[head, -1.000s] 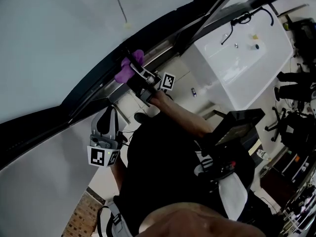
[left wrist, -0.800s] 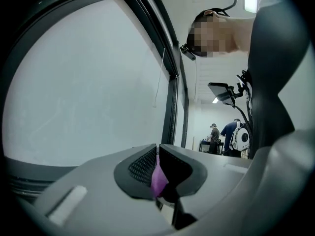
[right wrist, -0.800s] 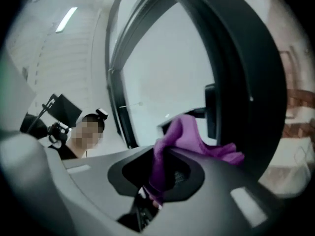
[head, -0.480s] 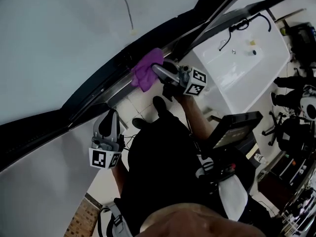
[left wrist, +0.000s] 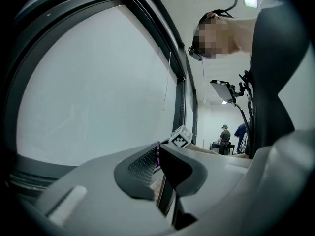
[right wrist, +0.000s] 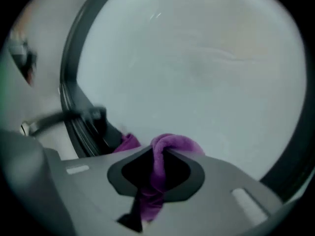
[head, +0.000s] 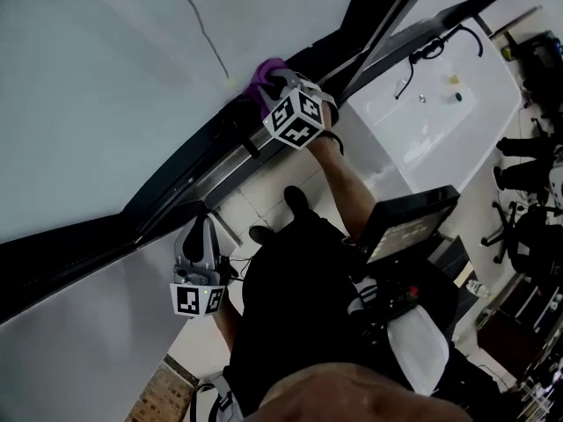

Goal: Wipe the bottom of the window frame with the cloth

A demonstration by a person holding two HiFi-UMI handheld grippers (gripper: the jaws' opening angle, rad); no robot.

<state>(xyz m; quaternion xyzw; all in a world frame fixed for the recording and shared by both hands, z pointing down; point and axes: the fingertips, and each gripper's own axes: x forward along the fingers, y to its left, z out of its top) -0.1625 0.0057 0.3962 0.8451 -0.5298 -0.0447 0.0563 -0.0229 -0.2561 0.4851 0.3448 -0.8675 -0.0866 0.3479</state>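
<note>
right gripper (head: 283, 90) pinches cloth (head: 262, 70) against window frame (head: 202, 152) bottom, to wipe | left gripper (head: 195, 222) jaws together, empty, hanging clear

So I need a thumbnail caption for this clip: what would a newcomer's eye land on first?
The purple cloth, pinched by the fingers of the right gripper up by the dark window frame, at the head view's top centre. Next, the big pale pane filling the upper left, and the left gripper, shut and empty, low beside the person.
</note>
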